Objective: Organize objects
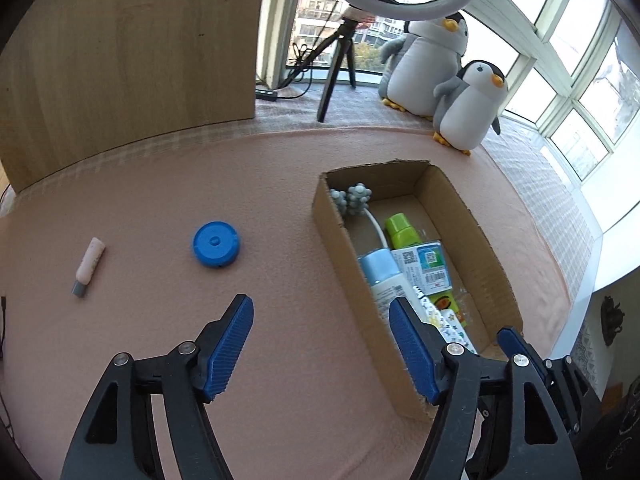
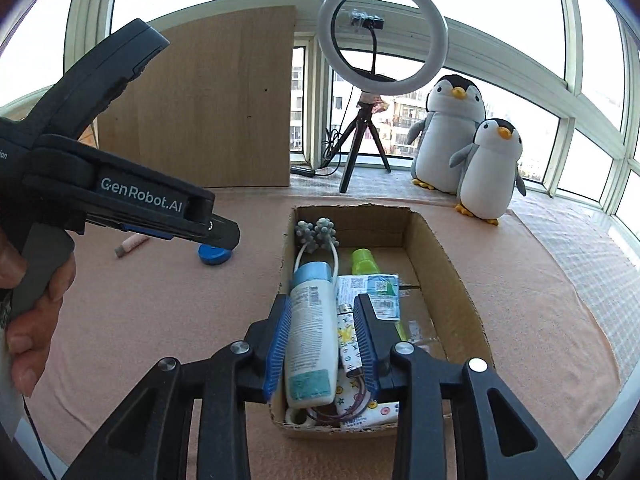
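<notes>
My left gripper (image 1: 320,320) hangs open and empty over the pink cloth, just left of the cardboard box (image 1: 464,224). Ahead of it lie a blue round disc (image 1: 217,244) and a pink tube (image 1: 90,266). My right gripper (image 2: 323,320) hovers open above the near end of the box (image 2: 436,256). A white bottle with a light blue cap (image 2: 312,332) and a patterned lighter (image 2: 349,344) lie in the box beneath its fingers. In the right wrist view a hand holds the left gripper (image 2: 224,236) over the disc (image 2: 214,257).
The box also holds a knobbly grey massager (image 2: 320,232), a green bottle (image 2: 363,261) and a QR-coded packet (image 2: 376,288). Behind stand a wooden board (image 2: 208,100), a ring light on a tripod (image 2: 382,40) and two plush penguins (image 2: 486,168) by the windows.
</notes>
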Tool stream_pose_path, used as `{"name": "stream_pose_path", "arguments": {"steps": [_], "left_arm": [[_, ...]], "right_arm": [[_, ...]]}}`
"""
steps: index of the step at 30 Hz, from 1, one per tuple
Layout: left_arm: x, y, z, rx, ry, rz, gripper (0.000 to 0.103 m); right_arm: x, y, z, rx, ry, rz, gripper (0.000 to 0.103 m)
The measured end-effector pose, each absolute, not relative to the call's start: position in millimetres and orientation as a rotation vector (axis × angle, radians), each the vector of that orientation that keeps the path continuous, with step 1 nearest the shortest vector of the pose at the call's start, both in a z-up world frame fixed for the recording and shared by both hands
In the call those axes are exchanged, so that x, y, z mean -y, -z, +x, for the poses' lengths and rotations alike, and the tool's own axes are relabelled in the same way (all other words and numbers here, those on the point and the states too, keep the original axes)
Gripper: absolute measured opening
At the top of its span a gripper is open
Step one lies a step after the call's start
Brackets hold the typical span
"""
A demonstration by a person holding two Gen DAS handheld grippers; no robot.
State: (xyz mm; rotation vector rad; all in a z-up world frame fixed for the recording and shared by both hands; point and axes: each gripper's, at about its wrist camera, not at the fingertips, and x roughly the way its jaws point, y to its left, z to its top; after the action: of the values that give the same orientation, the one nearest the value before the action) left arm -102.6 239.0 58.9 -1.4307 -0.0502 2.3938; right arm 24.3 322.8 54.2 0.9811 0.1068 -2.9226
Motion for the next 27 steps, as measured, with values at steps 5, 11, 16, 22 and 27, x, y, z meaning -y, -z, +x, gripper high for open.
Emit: {"name": "stream_pose_path", "arguments": {"steps": [5,11,16,22,27], "left_arm": [[-165,-51,-101,0.156,-2.488,-1.497,0.075],[-84,-43,-87,0.277,-2.58,-1.552,0.075],[-19,-33,-71,0.402,-2.642,-1.6,0.075],[48,-26,-45,0.542,-2.716,-1.627,0.075],[97,-22,-16,0.651,-2.777,-1.649,0.075]], "right_arm": [[-279,-50,10,-0.136,2.8,0.983,0.036],[-228,-32,-5,-0.138,2.661,1.035,0.037],[-184,-17,-17,-0.163,2.543,1.085,0.038],[-120,10,-45,-0.119,2.366,1.158,0.047],[-69,43,-95,-0.049,2.299,1.241,0.051]]}}
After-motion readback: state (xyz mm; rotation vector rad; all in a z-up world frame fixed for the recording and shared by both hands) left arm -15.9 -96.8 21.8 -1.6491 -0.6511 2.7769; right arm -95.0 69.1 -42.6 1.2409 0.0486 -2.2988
